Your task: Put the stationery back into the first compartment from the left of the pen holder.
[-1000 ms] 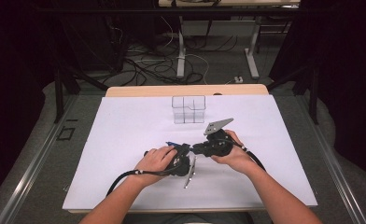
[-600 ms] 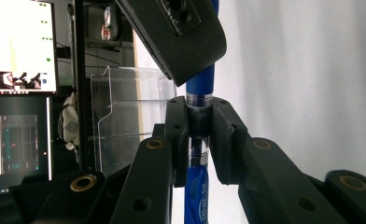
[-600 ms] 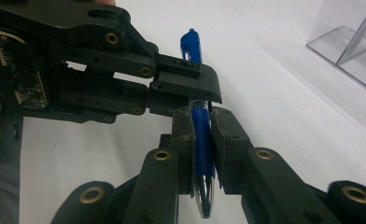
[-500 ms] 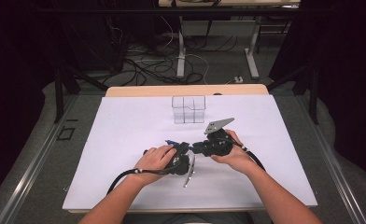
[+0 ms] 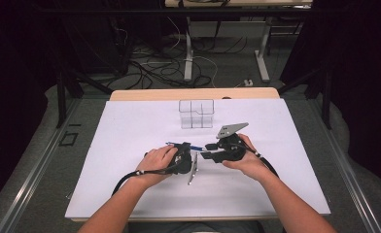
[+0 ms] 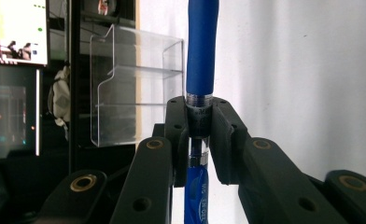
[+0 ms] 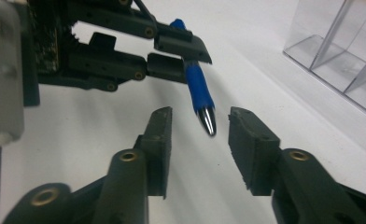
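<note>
High view: left gripper (image 5: 182, 154) and right gripper (image 5: 216, 151) meet mid-desk (image 5: 130, 194), the clear organizer (image 5: 197, 113) beyond.
Left gripper view: jaws clamped on the blue pen (image 6: 200, 60).
Right gripper view: jaws just been opening, apart, pen's silver tip between them, untouched.

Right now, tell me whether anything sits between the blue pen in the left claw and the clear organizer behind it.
Nothing visible does. The left claw is shut on the blue pen, and only bare white table lies between it and the clear organizer. The right claw, jaws just opening, flanks the pen tip without touching.
</note>
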